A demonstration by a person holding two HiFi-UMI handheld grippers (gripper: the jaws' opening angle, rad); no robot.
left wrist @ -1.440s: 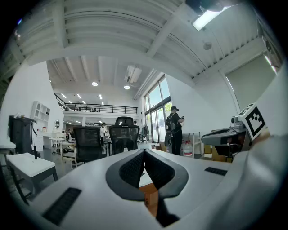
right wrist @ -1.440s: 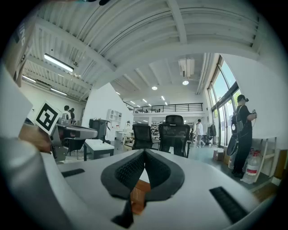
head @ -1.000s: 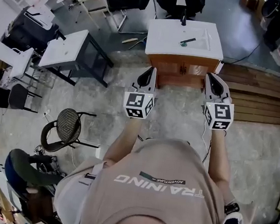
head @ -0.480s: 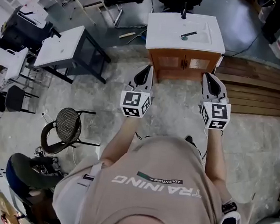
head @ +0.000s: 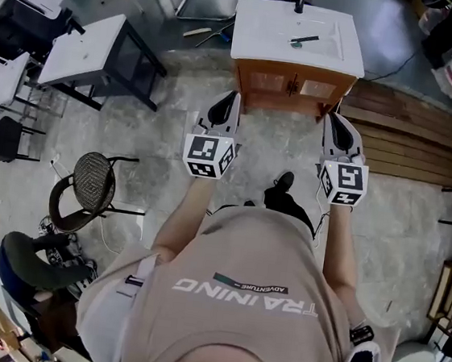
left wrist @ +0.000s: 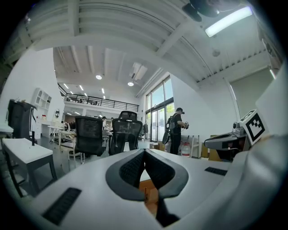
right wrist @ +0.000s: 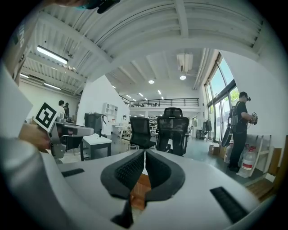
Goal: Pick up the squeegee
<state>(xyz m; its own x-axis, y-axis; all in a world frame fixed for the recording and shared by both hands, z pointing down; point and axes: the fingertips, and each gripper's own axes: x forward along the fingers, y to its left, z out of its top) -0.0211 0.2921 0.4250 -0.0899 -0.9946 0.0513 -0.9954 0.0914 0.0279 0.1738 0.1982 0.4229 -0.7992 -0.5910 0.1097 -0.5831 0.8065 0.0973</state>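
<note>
Left gripper (left wrist: 144,153): jaws closed pad to pad with nothing between them; carried level and aimed at the wooden cabinet (head: 289,90).
Right gripper (right wrist: 144,155): also closed and empty, level, abreast of the left one and well apart from it.
Why so held: both look parked for the walk up. The jaws would have to open before any grasp.
Squeegee (head: 304,40): lies slantwise on the white vanity top (head: 249,49), just in front of the faucet (head: 298,6) and well beyond both grippers. A small round greenish thing (head: 294,44) sits at its near end; I cannot tell what it is.
Cabinet front: faces the person, and in the head view the gripper tips show at its two front corners.
Open room: bare concrete floor (head: 178,106) leads up to the cabinet. Above the top the way looks free, with the faucet the only upright thing, at the back edge.
Edges: wooden planks (head: 412,145) lie on the floor to the right. A white table (head: 86,55) and a round-seat chair (head: 92,185) stand to the left. None of these is in the straight path.
</note>
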